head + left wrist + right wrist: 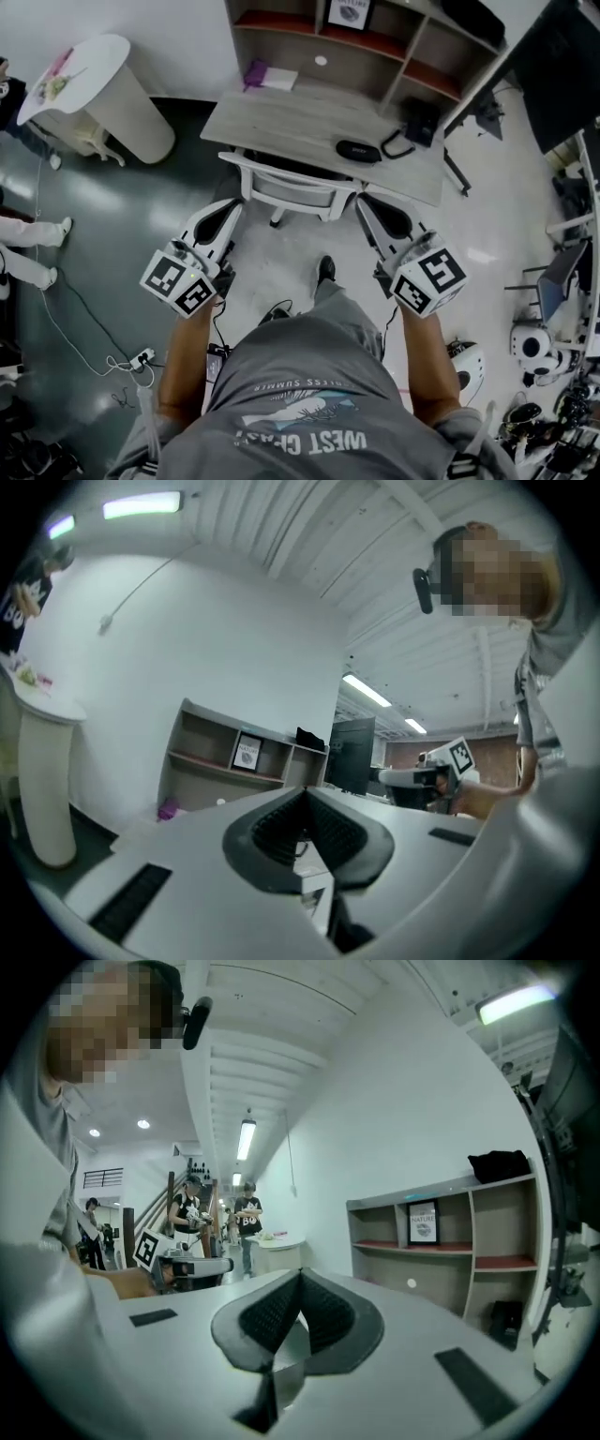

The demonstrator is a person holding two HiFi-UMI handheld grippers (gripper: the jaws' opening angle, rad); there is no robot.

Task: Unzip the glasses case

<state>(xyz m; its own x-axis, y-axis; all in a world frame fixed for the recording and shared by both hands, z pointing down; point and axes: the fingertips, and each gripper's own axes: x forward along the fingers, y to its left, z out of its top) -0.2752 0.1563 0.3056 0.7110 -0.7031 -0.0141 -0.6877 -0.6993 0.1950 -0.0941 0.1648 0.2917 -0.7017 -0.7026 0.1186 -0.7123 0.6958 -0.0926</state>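
The glasses case (358, 151) is a dark oval lying on the grey desk (281, 122), toward its right side, seen only in the head view. Both grippers are held up in front of the person's chest, well short of the desk and pointing level toward it. My left gripper (232, 206) has its jaws together with nothing between them; its dark pads (281, 832) meet at the tips. My right gripper (367, 202) is likewise shut and empty, its pads (323, 1316) touching. Each gripper view shows the other gripper off to the side, not the case.
A white chair (300, 187) stands at the desk's near edge, between the grippers and the case. A black item (417, 122) and a purple thing (255, 73) also lie on the desk. A shelf unit (375, 37) stands behind it, a round white table (103, 84) at left.
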